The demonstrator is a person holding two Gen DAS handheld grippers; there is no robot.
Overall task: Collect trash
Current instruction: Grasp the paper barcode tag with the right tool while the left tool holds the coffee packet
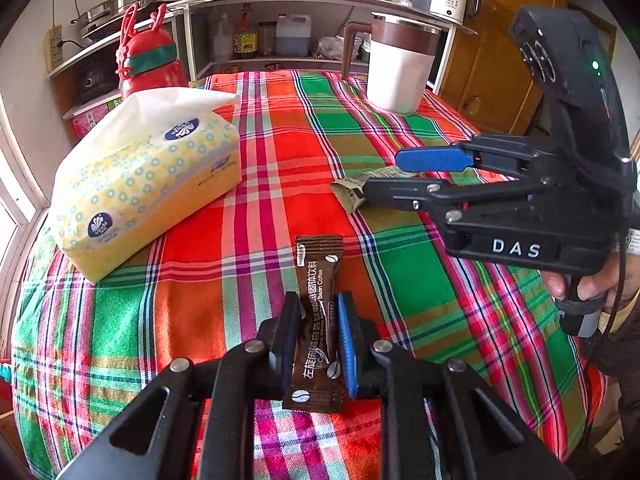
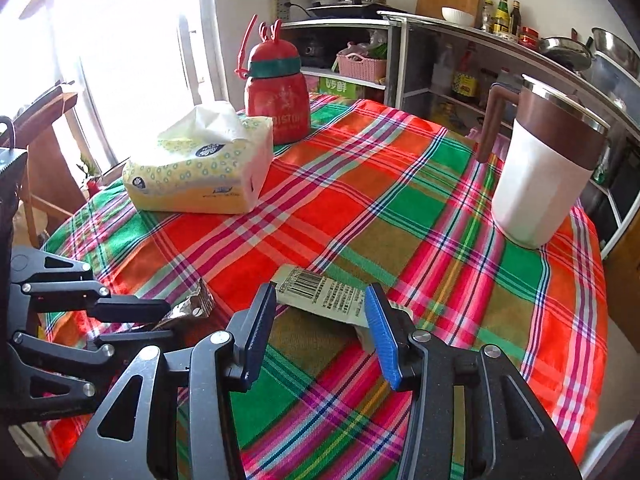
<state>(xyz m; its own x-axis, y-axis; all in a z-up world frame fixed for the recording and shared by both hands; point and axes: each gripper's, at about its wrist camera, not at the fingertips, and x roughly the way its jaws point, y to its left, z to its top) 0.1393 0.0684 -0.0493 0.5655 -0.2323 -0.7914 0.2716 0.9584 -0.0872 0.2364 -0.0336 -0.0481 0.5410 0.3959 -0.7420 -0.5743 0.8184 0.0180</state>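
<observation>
Nearest to us in the left wrist view, our left claw (image 1: 318,320) is clamped on a brown coffee sachet (image 1: 318,312), which lies lengthwise between the two pads and points away from us over the plaid cloth of the tabletop (image 1: 280,152). To the right and a little farther off, our right claw (image 1: 384,176) comes in from the right side with its pads apart, one above and one below a pale green packet (image 1: 350,192) that lies flat on the cloth. In the right wrist view that packet (image 2: 324,294) sits between the spread pads of the right claw (image 2: 320,320), barcode side up, with its near end tucked behind the blue pad; we cannot tell whether either pad touches it. Farther back on the left stands a yellow tissue pack (image 1: 148,176), and just behind it a red bottle (image 1: 148,60). At the far right of the tabletop stands a white mug (image 1: 400,68) with a brown rim and handle
</observation>
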